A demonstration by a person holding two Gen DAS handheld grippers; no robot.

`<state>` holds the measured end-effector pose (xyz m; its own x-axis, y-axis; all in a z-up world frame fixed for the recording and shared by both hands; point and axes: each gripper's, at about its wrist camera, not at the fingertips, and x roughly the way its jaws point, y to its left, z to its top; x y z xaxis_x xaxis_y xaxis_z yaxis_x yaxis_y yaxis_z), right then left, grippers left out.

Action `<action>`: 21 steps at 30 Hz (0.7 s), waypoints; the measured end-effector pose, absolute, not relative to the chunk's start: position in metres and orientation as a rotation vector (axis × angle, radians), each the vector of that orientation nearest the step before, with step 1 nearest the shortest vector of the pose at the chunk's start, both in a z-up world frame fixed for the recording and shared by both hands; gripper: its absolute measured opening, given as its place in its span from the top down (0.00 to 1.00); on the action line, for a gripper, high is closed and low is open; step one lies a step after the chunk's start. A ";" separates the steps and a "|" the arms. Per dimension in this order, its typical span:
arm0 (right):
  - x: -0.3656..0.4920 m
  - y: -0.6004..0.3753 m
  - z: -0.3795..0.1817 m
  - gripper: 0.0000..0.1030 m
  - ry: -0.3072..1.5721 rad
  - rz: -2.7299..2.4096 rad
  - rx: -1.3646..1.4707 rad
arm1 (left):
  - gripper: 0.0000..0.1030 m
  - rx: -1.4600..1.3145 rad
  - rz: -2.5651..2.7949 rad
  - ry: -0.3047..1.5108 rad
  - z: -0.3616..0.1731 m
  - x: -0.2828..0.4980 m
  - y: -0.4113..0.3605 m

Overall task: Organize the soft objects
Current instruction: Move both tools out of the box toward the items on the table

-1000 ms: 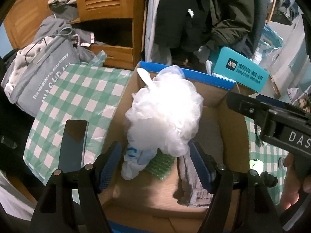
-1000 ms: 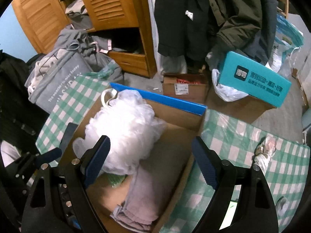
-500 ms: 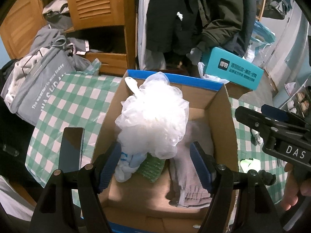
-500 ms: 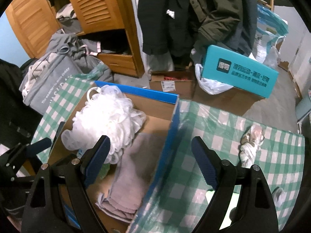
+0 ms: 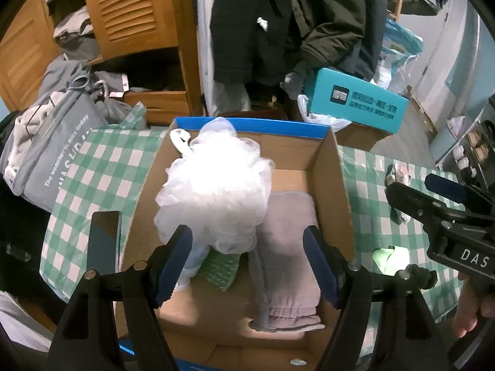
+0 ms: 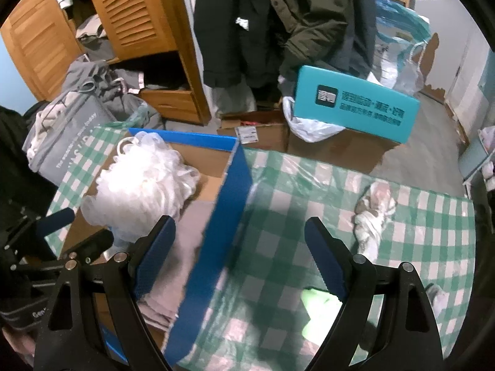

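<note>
An open cardboard box point(image 5: 335, 191) with blue edges stands on a green checked cloth. In it lie a white mesh bath pouf point(image 5: 213, 191), a folded mauve towel point(image 5: 287, 247) and a green sponge point(image 5: 218, 267). My left gripper point(image 5: 246, 258) hovers open above the box, its pads clear of the pouf. My right gripper point(image 6: 239, 256) is open over the box's blue right wall point(image 6: 229, 204) and the cloth, nothing between its pads. On the cloth to the right lie a crumpled white cloth point(image 6: 371, 213) and a bright green item point(image 6: 318, 306).
A dark phone point(image 5: 103, 241) lies on the cloth left of the box. A grey bag point(image 5: 52, 154) sits at the table's left edge. Behind are a wooden wardrobe point(image 5: 136, 15), hanging coats point(image 5: 294, 24) and a teal box point(image 5: 359, 105). Another small white item point(image 6: 436, 296) lies near the right edge.
My left gripper has drawn back from the pouf, which stays in the box. My right gripper has slid right, from over the box interior to over its right wall and the cloth.
</note>
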<state>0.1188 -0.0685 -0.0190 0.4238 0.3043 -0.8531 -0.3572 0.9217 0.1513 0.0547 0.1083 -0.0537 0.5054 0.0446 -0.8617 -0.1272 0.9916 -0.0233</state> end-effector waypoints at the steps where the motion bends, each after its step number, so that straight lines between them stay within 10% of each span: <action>1: 0.119 -0.070 -0.019 0.17 1.057 0.410 -0.053 | 0.27 -0.082 0.099 1.036 -0.053 0.055 0.106; 21: 0.098 -0.158 -0.019 0.17 1.066 0.301 0.007 | 0.26 0.020 -0.003 1.055 -0.056 0.066 0.040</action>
<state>0.0984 -0.1583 -0.0189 0.4468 0.2464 -0.8600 -0.2397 0.9591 0.1503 0.0657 0.0404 -0.0559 0.4932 0.0073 -0.8699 0.0123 0.9998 0.0154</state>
